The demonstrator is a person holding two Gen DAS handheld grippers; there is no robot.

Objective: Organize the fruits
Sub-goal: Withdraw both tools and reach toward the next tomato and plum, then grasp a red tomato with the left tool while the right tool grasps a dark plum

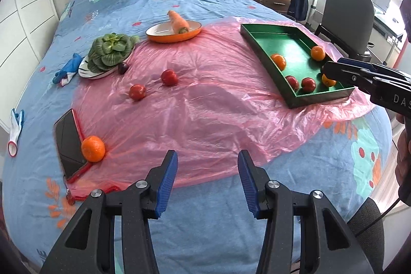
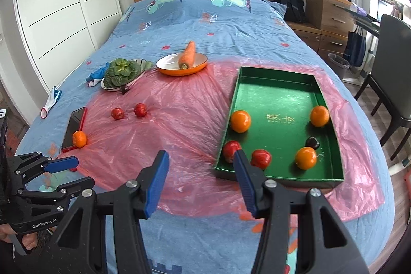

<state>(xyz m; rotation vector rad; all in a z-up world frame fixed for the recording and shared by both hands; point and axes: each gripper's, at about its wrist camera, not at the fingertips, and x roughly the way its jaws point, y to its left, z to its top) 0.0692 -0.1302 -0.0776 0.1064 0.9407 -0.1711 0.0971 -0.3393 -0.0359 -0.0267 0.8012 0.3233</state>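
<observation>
Both tools hung wide open and empty over the bed's near edge, probably between picks. The green tray (image 2: pixel 277 99) already held six fruits, so it looked like the collecting spot. From the left tool (image 1: pixel 207 171), a loose orange (image 1: pixel 93 148) lay at ten o'clock against a phone (image 1: pixel 67 135); two red fruits sat toward eleven. The right tool (image 2: pixel 200 171) faced the tray at one o'clock.

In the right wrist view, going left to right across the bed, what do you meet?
White glove → phone → leafy greens → carrot in the orange dish → green tray holding fruit.
</observation>
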